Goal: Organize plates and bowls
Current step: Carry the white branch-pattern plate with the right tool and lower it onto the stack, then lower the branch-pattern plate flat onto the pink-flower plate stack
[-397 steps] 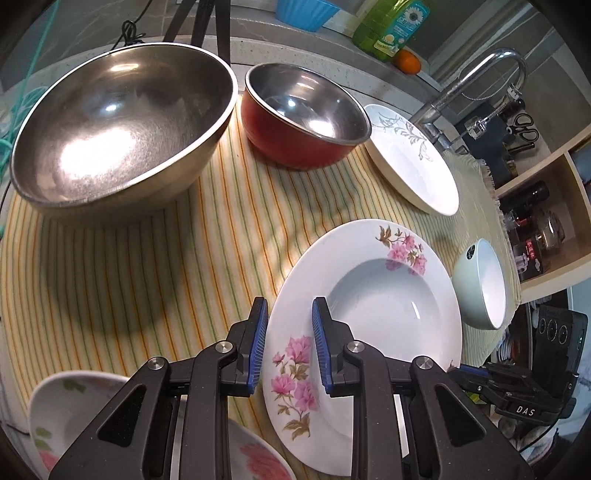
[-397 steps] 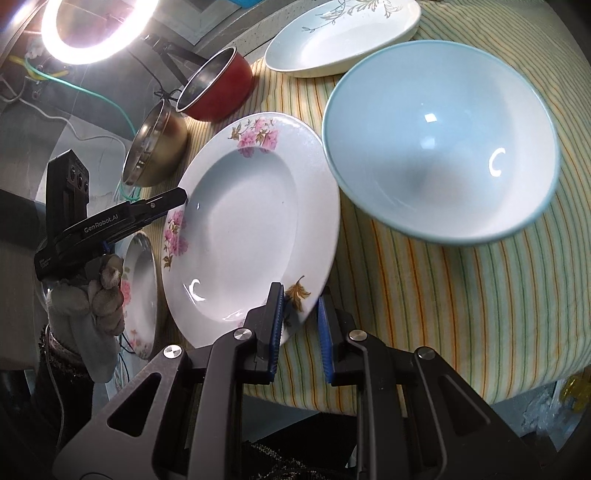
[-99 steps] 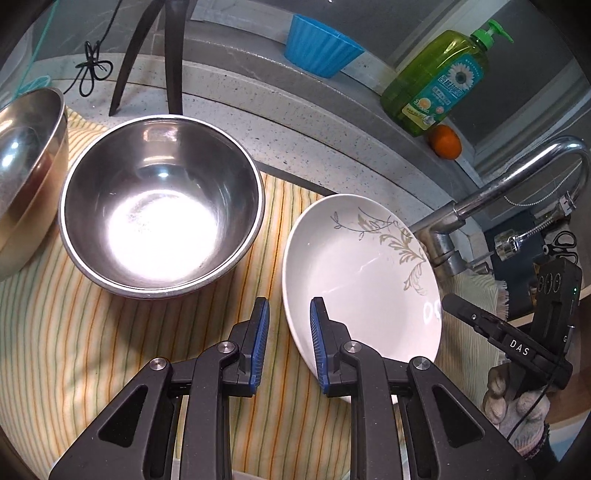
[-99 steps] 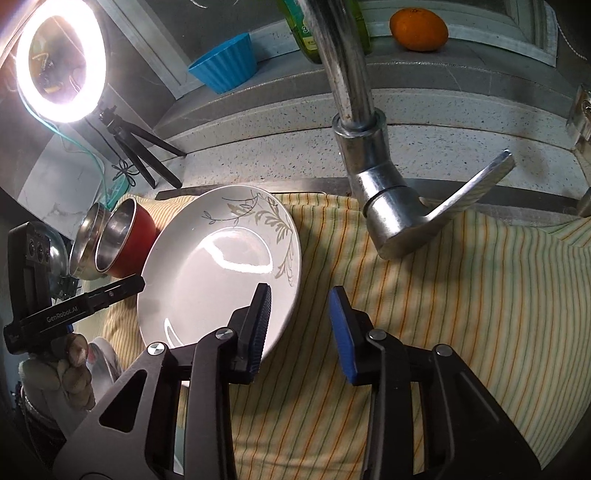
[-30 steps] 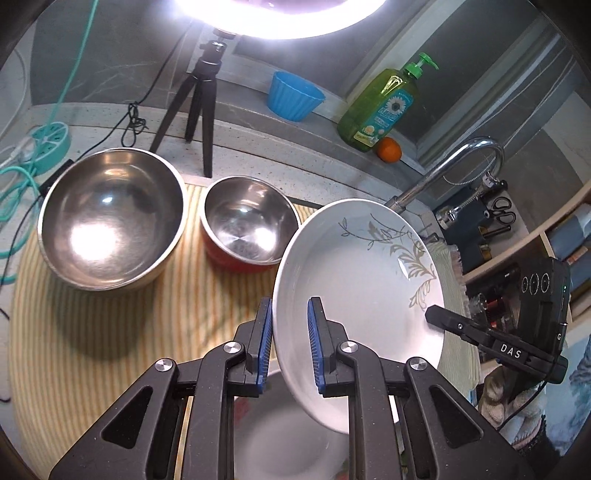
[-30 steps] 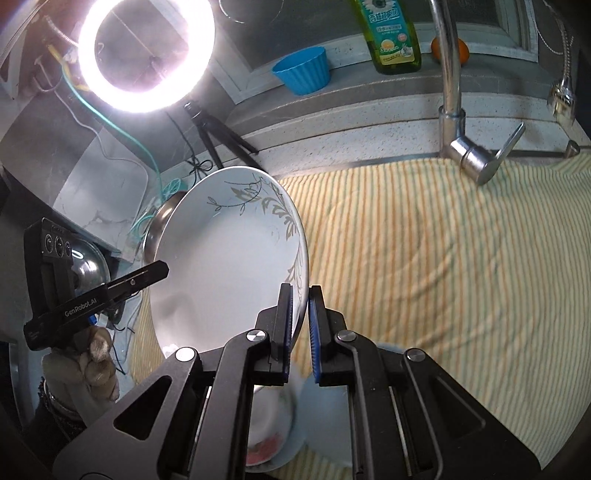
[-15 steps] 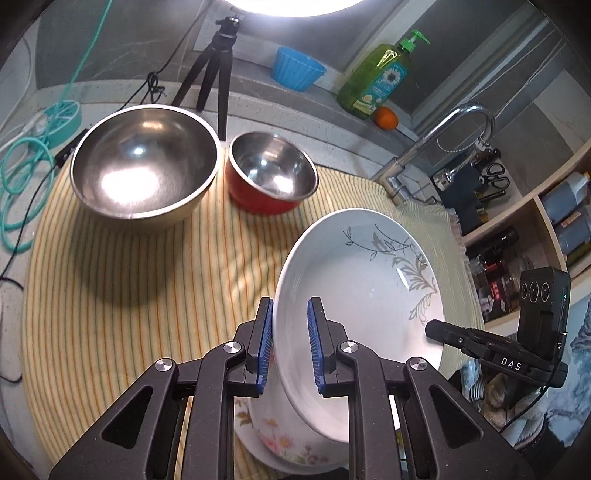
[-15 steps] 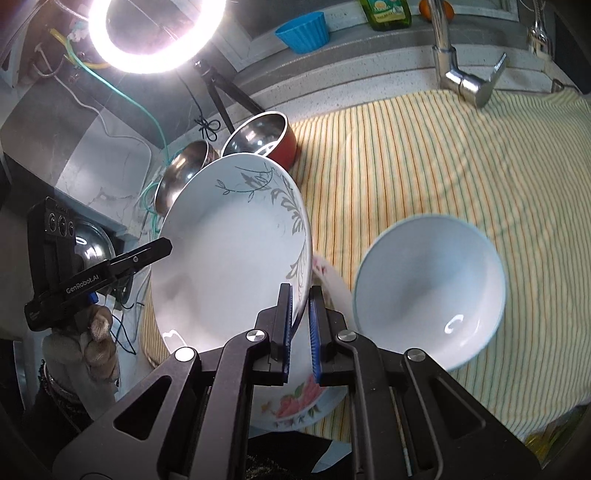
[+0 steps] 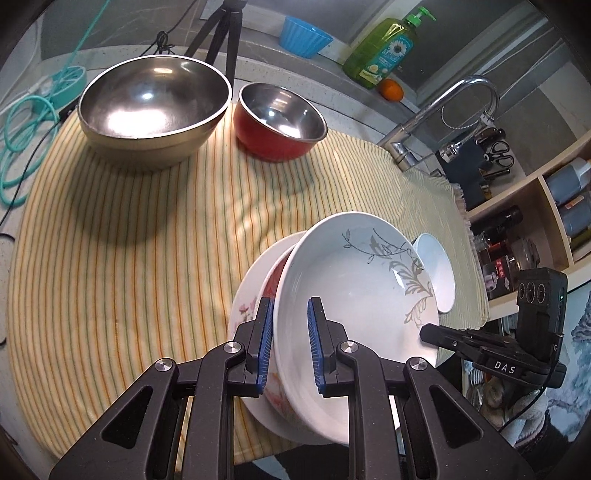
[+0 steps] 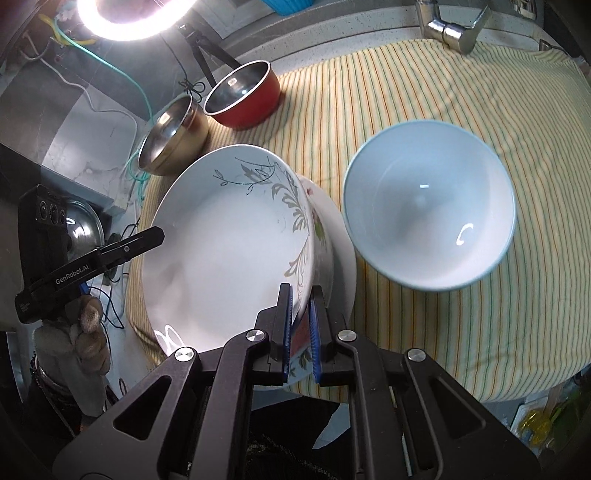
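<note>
A white plate with a grey leaf pattern is held by both grippers, tilted, just over a pink-flowered plate on the striped cloth. My left gripper straddles its near-left rim with a slight gap at the pads. My right gripper is shut on the opposite rim. A pale blue bowl sits right of the stack. A large steel bowl and a red bowl stand at the back.
A striped cloth covers the counter. A faucet, a green soap bottle, an orange and a blue cup line the back ledge. A ring light tripod stands behind the bowls. Shelves with bottles are at right.
Both grippers have carried the leaf plate down and toward the counter's front, so it now sits tilted on the flowered plate. The right gripper stays shut on its rim.
</note>
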`<state>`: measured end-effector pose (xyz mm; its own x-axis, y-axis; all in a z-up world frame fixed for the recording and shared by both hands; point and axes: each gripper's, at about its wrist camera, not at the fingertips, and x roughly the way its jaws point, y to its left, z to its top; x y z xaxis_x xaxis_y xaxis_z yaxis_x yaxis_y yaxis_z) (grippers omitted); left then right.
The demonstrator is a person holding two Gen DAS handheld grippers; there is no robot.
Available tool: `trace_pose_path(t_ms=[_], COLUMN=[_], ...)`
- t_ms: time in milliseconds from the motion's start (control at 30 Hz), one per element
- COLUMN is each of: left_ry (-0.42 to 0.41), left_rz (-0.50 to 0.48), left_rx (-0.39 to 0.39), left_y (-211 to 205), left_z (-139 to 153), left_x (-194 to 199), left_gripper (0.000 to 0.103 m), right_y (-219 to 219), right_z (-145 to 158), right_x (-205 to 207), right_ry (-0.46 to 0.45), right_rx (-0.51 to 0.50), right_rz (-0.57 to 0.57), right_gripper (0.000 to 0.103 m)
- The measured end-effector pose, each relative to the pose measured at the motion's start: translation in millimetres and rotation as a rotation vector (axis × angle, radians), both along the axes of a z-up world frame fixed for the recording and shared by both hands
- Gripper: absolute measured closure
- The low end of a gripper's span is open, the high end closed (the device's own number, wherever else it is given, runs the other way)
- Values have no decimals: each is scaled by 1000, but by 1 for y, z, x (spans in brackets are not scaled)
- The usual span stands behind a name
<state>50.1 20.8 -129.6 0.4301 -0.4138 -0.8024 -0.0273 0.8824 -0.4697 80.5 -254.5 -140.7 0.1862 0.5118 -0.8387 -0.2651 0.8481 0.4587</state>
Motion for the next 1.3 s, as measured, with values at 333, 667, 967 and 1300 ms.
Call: trace_pose_path(t_ms=[333, 667, 967, 1300], left_ry=[11, 27, 38, 33], left_rz=[-4, -11, -11, -13], left_rx=[8, 9, 8, 30], left_y=[-1, -3, -4, -7], left_z=[-6, -13, -16, -15], left_x=[-1, -3, -3, -2], left_gripper=[86, 87, 87, 87], right_y=[6, 10, 18, 22], right_z=[-6, -7, -6, -7], right_x=[-5, -8, -11, -12], right_ry=[2, -11, -44, -58], right_rx=[-39, -80, -147, -163], right_rz=[13, 26, 62, 82], right_gripper=[94, 94, 89, 86])
